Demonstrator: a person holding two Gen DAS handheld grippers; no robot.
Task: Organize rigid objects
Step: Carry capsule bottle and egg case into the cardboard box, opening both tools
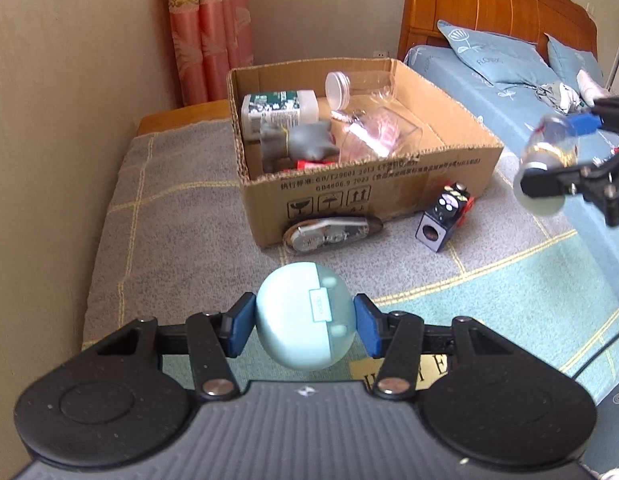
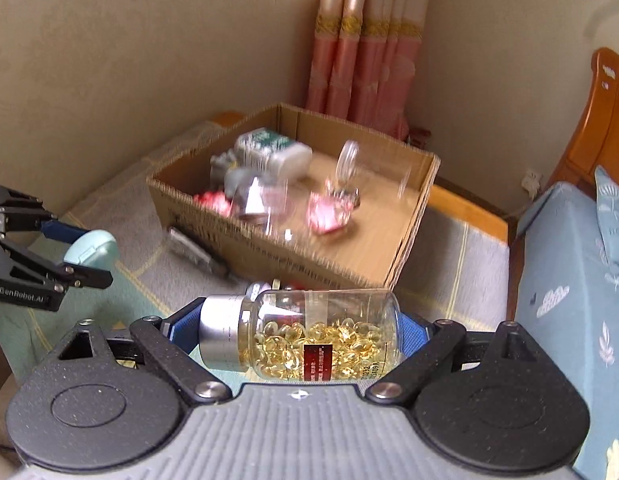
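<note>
Left gripper (image 1: 305, 326) and right gripper (image 2: 297, 334) clamped, angled downward.

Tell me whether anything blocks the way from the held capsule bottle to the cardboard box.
Nothing visible does. The right gripper holds the capsule bottle above the blanket, with the near wall of the open cardboard box just beyond. Inside, the right half of the box floor looks bare; a clear jar and other items crowd the left.

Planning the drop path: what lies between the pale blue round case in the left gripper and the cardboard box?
In the left wrist view, a grey tape dispenser lies on the grey checked blanket, against the cardboard box front.
</note>
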